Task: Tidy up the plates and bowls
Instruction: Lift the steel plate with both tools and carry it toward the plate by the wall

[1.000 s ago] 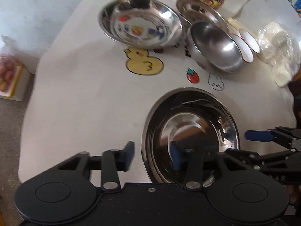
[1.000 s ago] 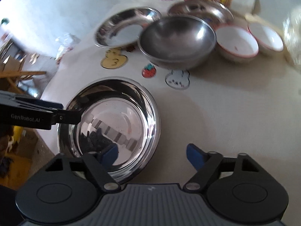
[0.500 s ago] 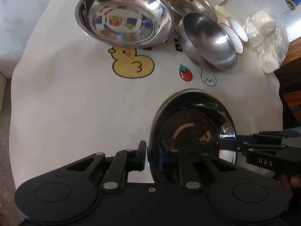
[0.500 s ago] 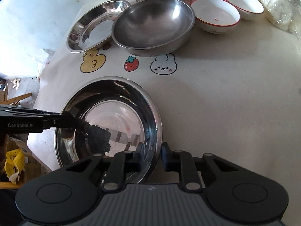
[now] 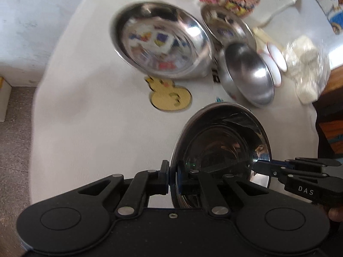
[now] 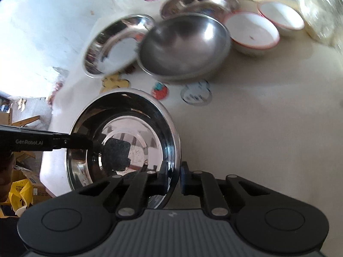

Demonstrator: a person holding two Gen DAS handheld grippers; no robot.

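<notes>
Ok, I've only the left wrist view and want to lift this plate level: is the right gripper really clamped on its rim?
Observer: Yes, the right gripper has just closed its jaws on the steel plate rim, one finger inside, one outside.
Operator: What are those white slivers behind the deep steel bowl?
Observer: Two upright red-rimmed bowls: a near white bowl and a far white bowl.
Operator: Anything hidden beyond the plate?
Observer: A rabbit sticker on the cloth.

The left gripper (image 5: 172,181) is matte black with round pivot discs, silver rivets, blue finger pads and white "GenRobot.AI" lettering on its side. The right gripper (image 6: 179,178) matches, with a ribbed grey body and white "DAS" lettering.
</notes>
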